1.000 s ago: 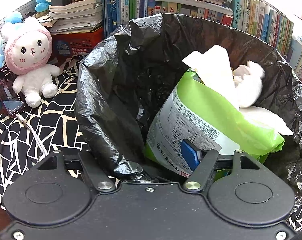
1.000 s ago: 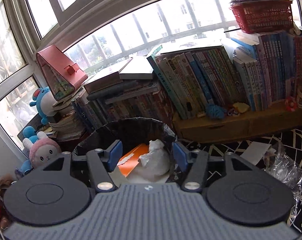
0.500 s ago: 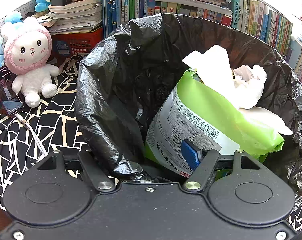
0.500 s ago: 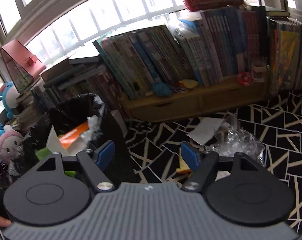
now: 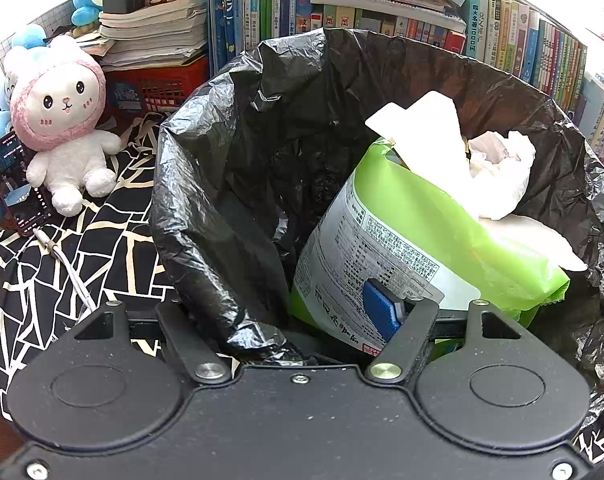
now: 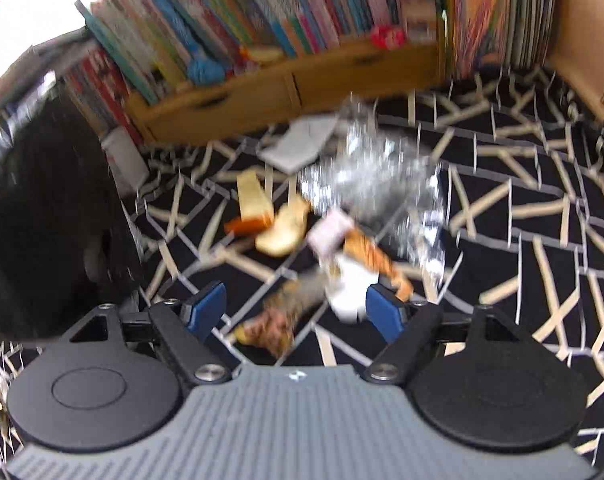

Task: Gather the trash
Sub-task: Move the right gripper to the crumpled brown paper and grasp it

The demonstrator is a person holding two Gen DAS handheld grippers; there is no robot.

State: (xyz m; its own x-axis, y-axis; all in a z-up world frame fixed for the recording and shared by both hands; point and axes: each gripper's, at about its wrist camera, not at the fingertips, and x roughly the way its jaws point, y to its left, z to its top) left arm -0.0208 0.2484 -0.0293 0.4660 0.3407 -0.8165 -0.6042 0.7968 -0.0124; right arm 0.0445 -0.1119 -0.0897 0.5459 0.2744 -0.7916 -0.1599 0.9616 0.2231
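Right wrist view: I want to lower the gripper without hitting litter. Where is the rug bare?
Bare rug lies right of the crinkled clear wrapper, toward the wall. A smaller patch sits between the black bin bag and the bread pieces. Mid-rug is crowded, with scraps under the open right gripper.

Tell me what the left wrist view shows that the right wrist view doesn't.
Only the left wrist view: the inside of the black bin bag, a green packet with crumpled tissue on it, and a pink plush toy.
Only the right wrist view: scraps and clear plastic on the floor.
Both: bookshelves and the black patterned rug.
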